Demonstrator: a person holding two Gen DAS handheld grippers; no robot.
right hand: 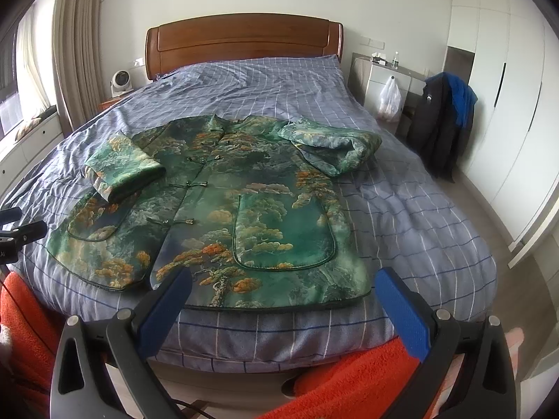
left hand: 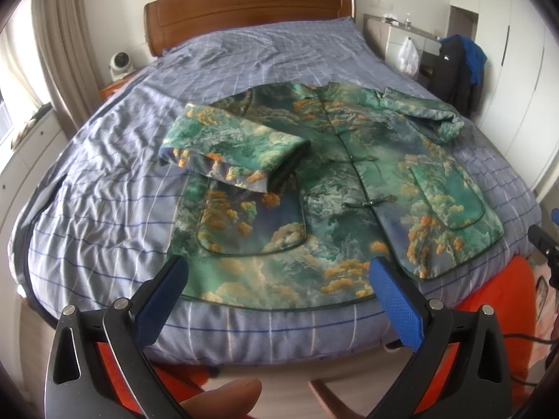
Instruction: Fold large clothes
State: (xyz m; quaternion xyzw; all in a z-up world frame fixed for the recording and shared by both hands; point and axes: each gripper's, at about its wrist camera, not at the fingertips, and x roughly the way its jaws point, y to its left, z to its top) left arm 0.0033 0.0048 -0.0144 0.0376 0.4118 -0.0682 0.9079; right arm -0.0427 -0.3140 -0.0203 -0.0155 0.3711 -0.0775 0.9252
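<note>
Jacket [left hand: 335, 188] in the left wrist view: green landscape-print, padded-looking, laid front-up on the bed [left hand: 104, 188], hem at the bed's foot edge, collar toward the headboard [left hand: 251, 10]. Long axis runs foot-to-headboard. Left sleeve [left hand: 230, 150] is already folded across the chest; right sleeve [left hand: 422, 115] is bunched out to the side, nearer the headboard end. My read: quilted satin, so soft but bulky, springy at folds, surface likely slippery; moderate weight. Best holds are the piped hem corners or the sleeve cuff, pinching through both layers. Left hand-held gripper [left hand: 276, 286] is spread wide, empty, hovering just off the foot of the bed over the hem.

Right wrist view: same jacket [right hand: 216, 209], collar again pointing at the headboard [right hand: 244, 42], hem at the foot edge. Right sleeve [right hand: 332, 143] lies crumpled beside the shoulder, unfolded; probably the next thing to take. Right hand-held gripper [right hand: 283, 286] is also spread, holding nothing, near the hem's right corner.
</note>
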